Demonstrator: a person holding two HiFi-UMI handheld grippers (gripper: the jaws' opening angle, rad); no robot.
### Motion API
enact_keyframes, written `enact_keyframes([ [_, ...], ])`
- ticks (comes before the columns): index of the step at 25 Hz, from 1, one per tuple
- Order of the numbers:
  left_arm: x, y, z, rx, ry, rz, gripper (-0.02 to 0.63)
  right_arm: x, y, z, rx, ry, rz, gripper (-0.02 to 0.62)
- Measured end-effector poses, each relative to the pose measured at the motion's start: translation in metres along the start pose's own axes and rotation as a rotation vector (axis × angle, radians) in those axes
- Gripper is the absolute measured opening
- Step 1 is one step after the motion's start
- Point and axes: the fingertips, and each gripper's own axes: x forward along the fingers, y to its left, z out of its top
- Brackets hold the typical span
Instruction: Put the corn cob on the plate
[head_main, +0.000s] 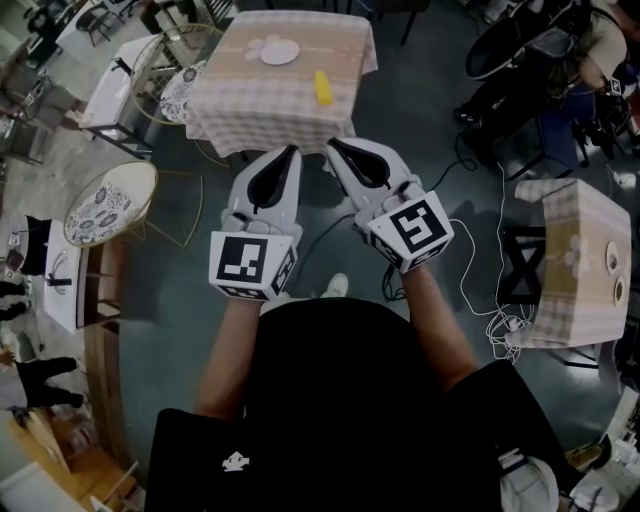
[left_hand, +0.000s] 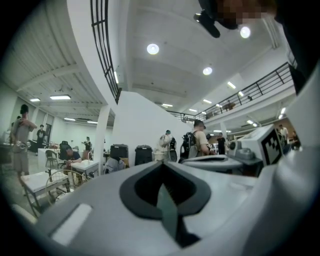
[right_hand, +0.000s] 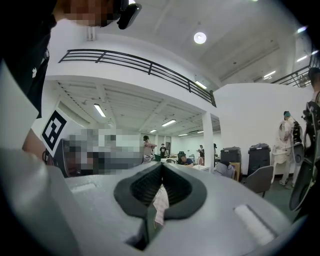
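One corn (head_main: 322, 86), yellow, lies on the checked cloth of the table (head_main: 250, 110) at the top of the head view. It sits near the table's right side, pointing away from the person. One white plate (head_main: 279, 50) stands on the same cloth, farther back and to the left of the corn. The two are near each other but apart, and the plate's white face shows whole.

Nearer the person, both grippers are held out level over the dark floor, short of the table's near edge and well apart from the corn. The left gripper (head_main: 292, 150) has its jaws pressed together tip to tip. The right gripper (head_main: 333, 143) is closed in the same way. The two sets of tips point toward the table and lie just beside each other.

A second checked table (head_main: 575, 255) stands at the right, with white cables (head_main: 480, 290) trailing on the floor beside it. Two round wire chairs with patterned seats are on the left, one (head_main: 105, 208) near the person and one (head_main: 182, 88) touching the first table's left side. A plain white table (head_main: 110, 95) stands past that chair.

The gripper views look across a white hall with ceiling lights, a railed balcony and several people.
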Motion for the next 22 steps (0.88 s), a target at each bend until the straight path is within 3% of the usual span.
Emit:
enact_keyframes([
  [11,0.007,-0.005,-0.007,-0.025,0.035,0.040,0.009,-0.008,-0.016,-0.008,0.031,-0.010,0.024,0.002],
  [22,0.008,-0.002,-0.017,-0.026,0.062,0.015,0.008,0.000,-0.017,-0.015,0.056,-0.005,0.012,0.002],
])
